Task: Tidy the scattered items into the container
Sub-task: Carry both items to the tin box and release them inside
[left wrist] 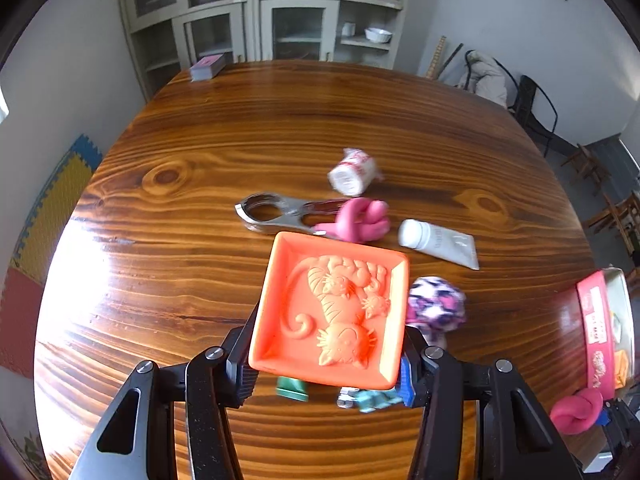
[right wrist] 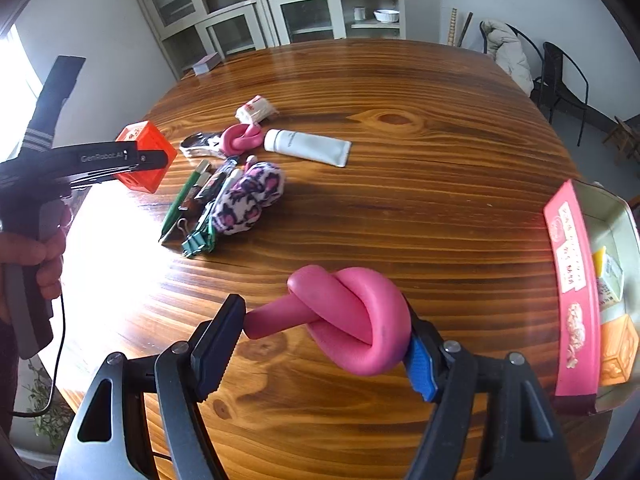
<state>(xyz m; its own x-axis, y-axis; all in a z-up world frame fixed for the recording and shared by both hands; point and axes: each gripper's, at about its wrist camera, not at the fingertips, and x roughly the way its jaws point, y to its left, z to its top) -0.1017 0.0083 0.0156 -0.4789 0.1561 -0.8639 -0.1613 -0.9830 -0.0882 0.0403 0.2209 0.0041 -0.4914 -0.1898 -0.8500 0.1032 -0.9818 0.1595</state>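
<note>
**Both claws loaded above the wooden table**

The left claw [left wrist: 326,372] pinches an orange square tray [left wrist: 332,308] by its two side edges, its pads pressed against them. The tray is shallow, with a raised rim and a relief of striped cats moulded into its floor; it hangs tilted above the table [left wrist: 200,152], clear of the wood.

The right claw [right wrist: 320,344] pinches a pink foam knot [right wrist: 352,316], a thick smooth tube tied once on itself, with one stub end meeting the left finger and the loop against the blue-padded right finger.

Beyond the tray, the left view shows metal tongs [left wrist: 276,212], a second pink knot [left wrist: 360,220], a small white wrapped roll [left wrist: 354,172] and a white tube [left wrist: 440,242] lying close together, with a pink-patterned fuzzy ball [left wrist: 436,304] just beside the tray's right edge. Small green items below the tray are blurred, possibly clips.

The right view alone shows the tray from the side as a boxy orange block and the person's hand [right wrist: 36,256] on the left claw's handle. It also makes clear a green pen [right wrist: 182,200] and green binder clips [right wrist: 198,242] beside the fuzzy ball. The container [right wrist: 576,280], a tin with a pink side, stands at the table's right edge; this view looks into it, showing a few items already inside.
</note>
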